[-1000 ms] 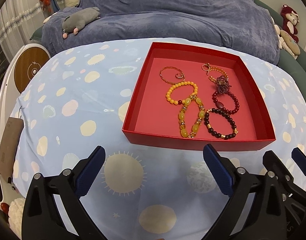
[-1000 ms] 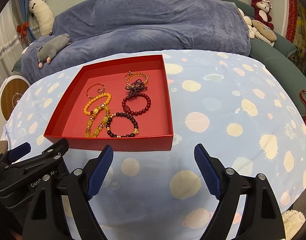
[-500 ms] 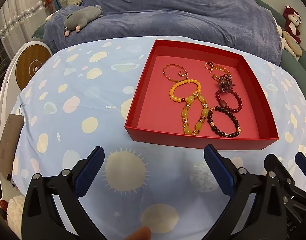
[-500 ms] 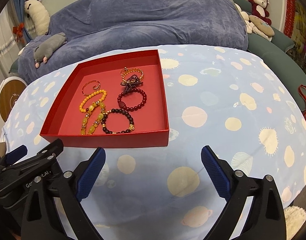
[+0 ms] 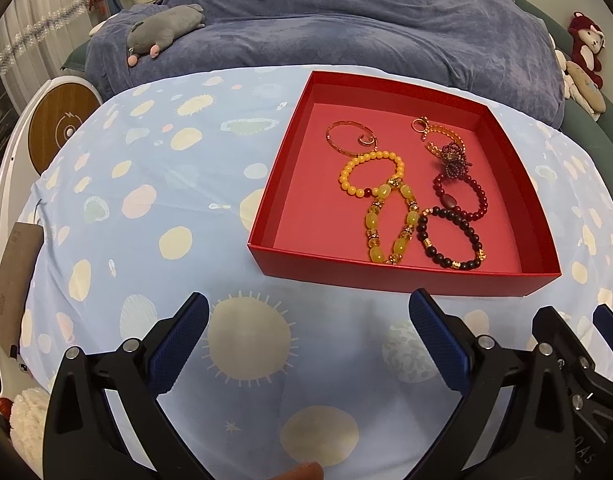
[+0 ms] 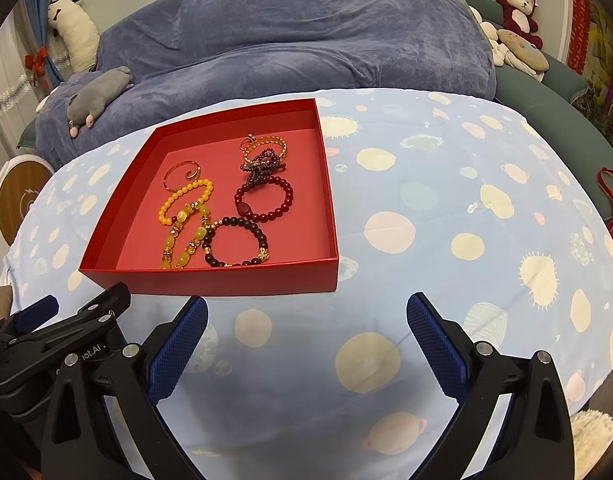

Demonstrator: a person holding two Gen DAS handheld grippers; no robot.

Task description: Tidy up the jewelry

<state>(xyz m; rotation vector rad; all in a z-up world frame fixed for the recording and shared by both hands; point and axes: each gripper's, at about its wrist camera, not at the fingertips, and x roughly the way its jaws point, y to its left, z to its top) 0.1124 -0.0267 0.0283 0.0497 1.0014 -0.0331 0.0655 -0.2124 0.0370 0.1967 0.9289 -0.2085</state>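
Note:
A shallow red box sits on the spotted blue tablecloth. In it lie several bracelets: a yellow bead one, a chunky yellow one, a dark red one, a black one, a thin gold bangle and an orange one with a purple bead cluster. My left gripper is open and empty in front of the box. My right gripper is open and empty, near the box's front right corner.
A blue-covered sofa with a grey plush toy stands behind the table. More plush toys sit at the far right. A round white and wood device is off the table's left edge. A red bag hangs at the right.
Both grippers have drawn back and lifted a little from the box, staying open. The bracelets and box have not moved.

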